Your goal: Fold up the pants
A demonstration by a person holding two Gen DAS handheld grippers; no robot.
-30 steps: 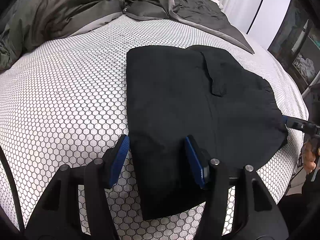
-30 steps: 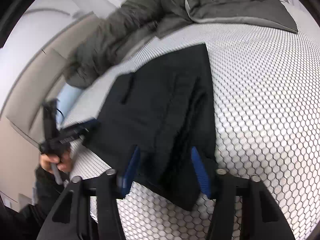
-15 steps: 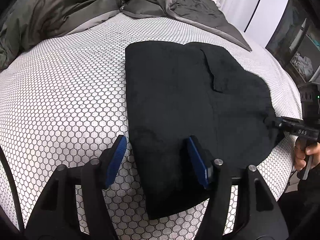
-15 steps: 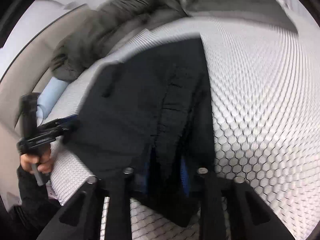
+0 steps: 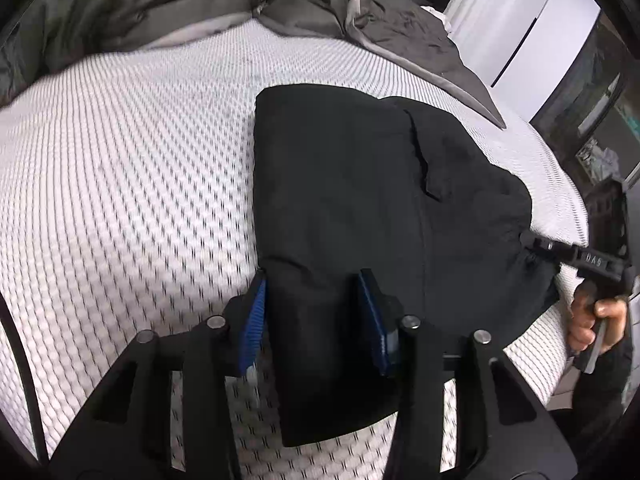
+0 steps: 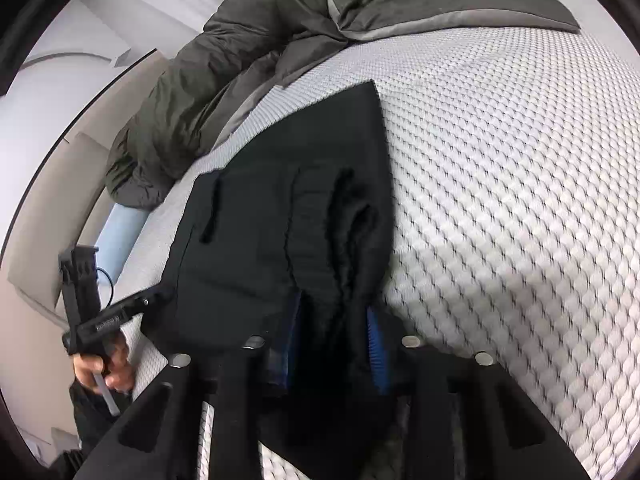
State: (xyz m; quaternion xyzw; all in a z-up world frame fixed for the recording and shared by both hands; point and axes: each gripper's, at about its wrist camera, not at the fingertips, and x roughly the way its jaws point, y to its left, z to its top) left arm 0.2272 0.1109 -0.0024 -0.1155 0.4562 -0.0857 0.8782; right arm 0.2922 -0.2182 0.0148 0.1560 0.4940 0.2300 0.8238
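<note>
Black fabric pants lie folded on the white honeycomb-patterned bed, bunched at the near edge. Left hand-held gripper straddles one corner, half-closed; right hand-held gripper pinches gathered waistband cloth.

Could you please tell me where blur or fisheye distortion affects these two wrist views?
Left wrist view: the honeycomb mattress cover smears into streaks, while the black pants stay fairly crisp. Right wrist view: the mattress bulges barrel-like, its pattern blurred toward the lower right; the grey duvet looks sharp.
</note>
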